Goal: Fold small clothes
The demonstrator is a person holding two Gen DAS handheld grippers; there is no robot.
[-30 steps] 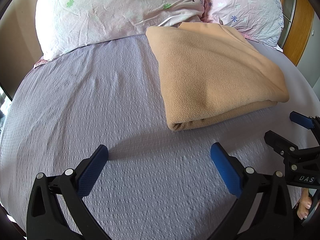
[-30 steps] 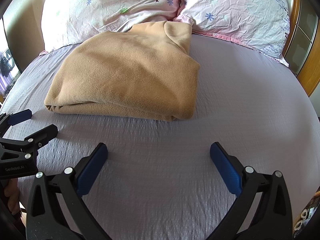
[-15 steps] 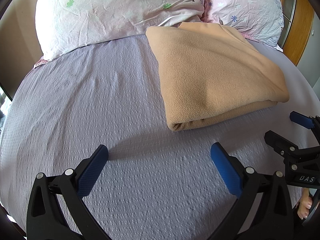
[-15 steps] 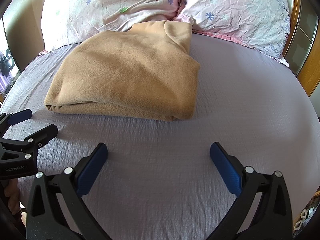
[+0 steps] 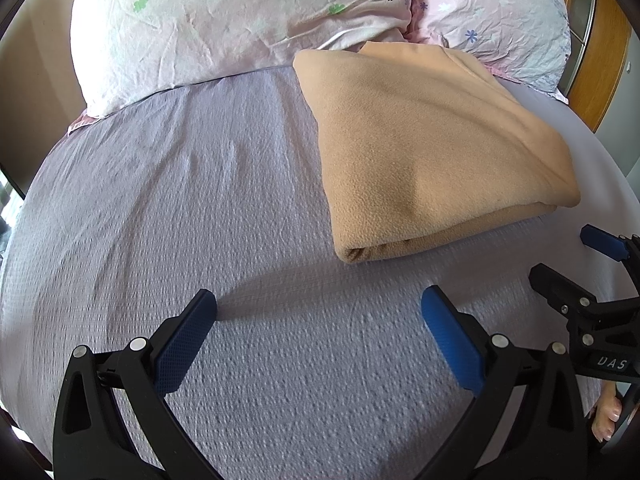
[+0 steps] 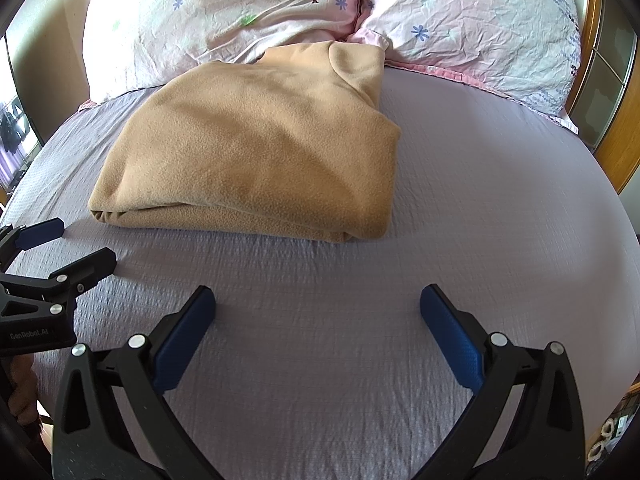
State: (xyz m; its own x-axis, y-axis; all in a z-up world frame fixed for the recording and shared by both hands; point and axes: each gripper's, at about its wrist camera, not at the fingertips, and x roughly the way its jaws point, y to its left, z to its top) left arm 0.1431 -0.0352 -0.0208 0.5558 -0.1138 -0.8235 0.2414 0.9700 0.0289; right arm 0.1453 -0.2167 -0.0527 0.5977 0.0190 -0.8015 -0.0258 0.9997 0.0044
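Bright, soft daylight, faint shadows on the sheet (image 5: 240,200), strong fisheye bending and dark vignetted corners, slight blur.

Folded tan fleece (image 5: 432,152) on lilac sheet (image 5: 180,208), below pillows (image 5: 224,20); left gripper (image 5: 320,320) spread wide, empty.

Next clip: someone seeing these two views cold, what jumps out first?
A folded tan fleece lies in the middle of the lilac bed sheet, its far end against two flowered pillows at the head. Both claws, left and right, hover open over bare sheet in front of the fleece's near edge, touching nothing.
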